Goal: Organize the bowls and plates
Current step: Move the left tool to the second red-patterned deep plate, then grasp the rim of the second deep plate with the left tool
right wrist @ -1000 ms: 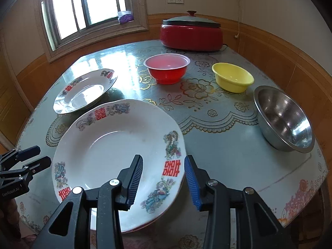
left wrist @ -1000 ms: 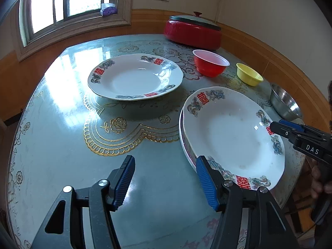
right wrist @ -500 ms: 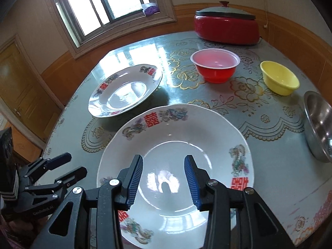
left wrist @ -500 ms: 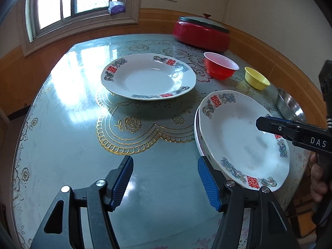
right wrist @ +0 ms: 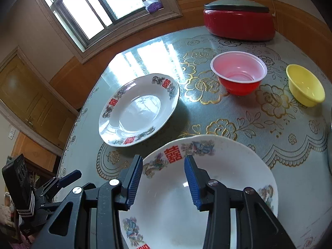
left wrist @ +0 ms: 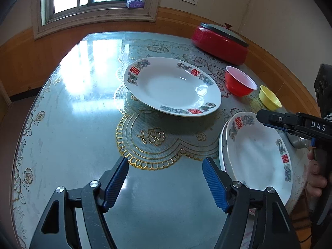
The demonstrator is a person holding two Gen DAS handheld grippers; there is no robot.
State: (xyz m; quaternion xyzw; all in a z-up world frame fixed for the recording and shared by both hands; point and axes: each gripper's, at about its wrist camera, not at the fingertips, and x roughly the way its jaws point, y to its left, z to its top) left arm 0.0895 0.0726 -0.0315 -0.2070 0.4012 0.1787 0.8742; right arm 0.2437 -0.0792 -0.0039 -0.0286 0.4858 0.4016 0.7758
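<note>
Since a second ago both views have swung leftward across the table (left wrist: 68, 128), so the lone plate (left wrist: 172, 86) now sits near the middle of the left wrist view, and the left gripper (left wrist: 165, 183) has just been opening its jaws, which stand wide apart with only bare tabletop between them. The right gripper (right wrist: 164, 181) hovers over the near rim of the stacked plates (right wrist: 224, 166), its blue pads a moderate gap apart and gripping nothing. Each plate is white and shallow with a scalloped edge, its rim printed with blue-green floral or dragon-like motifs and red double-happiness characters. The stack, at least two plates deep, lies at the table's near right edge; the lone plate rests further in, on the gold-edged lace pattern of the tablecloth, well apart from the stack. Beyond stand a red plastic bowl (right wrist: 238, 72) with a white rim and, to its right, a smaller yellow bowl (right wrist: 305, 87); part of a steel bowl (left wrist: 298, 142) shows behind the right gripper in the left wrist view. A red electric pot (right wrist: 238, 23) with a dark lid sits at the far edge. The right gripper's side reads "DAS".
</note>
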